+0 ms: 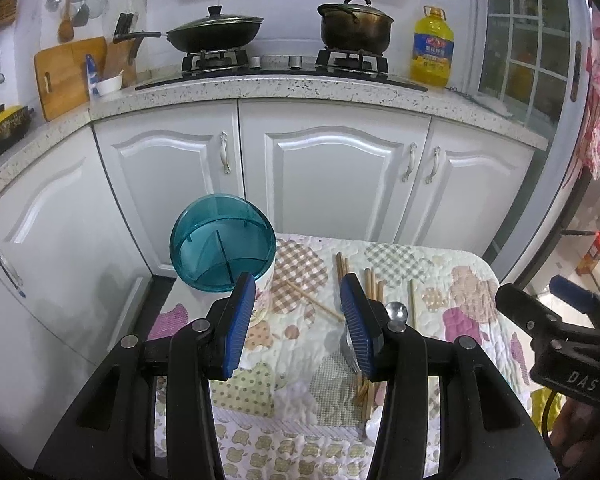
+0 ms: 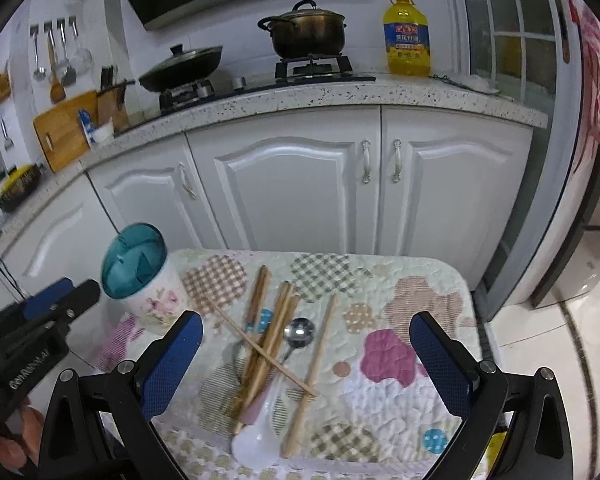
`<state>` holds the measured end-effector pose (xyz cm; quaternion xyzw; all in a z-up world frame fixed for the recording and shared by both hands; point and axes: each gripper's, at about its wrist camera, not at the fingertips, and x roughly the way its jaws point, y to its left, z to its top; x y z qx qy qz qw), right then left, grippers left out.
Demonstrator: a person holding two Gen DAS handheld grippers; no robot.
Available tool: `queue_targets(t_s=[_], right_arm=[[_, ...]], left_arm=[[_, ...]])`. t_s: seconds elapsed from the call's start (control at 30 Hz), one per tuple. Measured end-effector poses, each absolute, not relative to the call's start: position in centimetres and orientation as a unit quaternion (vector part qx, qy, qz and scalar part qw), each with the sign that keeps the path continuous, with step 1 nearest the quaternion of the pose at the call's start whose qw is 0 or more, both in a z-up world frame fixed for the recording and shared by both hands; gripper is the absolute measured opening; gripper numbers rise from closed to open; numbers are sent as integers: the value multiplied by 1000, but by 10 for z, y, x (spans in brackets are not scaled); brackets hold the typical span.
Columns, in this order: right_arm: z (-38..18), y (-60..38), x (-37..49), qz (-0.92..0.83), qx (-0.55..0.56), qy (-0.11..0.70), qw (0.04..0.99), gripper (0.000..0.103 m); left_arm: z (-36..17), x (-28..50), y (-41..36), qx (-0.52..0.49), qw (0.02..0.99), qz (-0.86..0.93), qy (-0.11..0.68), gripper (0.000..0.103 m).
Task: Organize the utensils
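Note:
A white floral utensil holder [image 1: 260, 300] with a teal see-through lid [image 1: 220, 244] stands at the far left of the quilted table cloth [image 1: 460, 304]; the right wrist view shows it too [image 2: 140, 272]. A loose pile of wooden chopsticks [image 2: 272, 332], a metal spoon [image 2: 299, 332] and a white ceramic spoon [image 2: 256, 440] lies in the middle of the cloth. My left gripper [image 1: 298, 284] hovers open and holds nothing, between the holder and the pile. My right gripper [image 2: 305, 322] stands wide open above the pile, holding nothing. Part of a fork [image 1: 348, 354] shows behind the left gripper's right finger.
White kitchen cabinets [image 1: 332, 184] and a speckled counter [image 1: 300, 88] rise just behind the table. On the stove stand a wok [image 1: 214, 32] and a pot [image 1: 356, 26], with an oil bottle [image 1: 432, 48] beside them. A fridge [image 2: 540, 160] stands at the right.

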<state>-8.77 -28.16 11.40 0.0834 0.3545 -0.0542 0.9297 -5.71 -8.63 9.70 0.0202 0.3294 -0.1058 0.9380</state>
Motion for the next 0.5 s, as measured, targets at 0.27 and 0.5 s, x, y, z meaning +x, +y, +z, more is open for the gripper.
queue_targets(t_s=[0.27, 0.5], right_arm=[[114, -286, -87, -65, 92, 351, 929, 103], [116, -284, -83, -59, 86, 353, 930, 103]], left_arm=[[93, -55, -84, 14, 936, -105, 336, 44], [94, -56, -83, 13, 937, -107, 333, 44]])
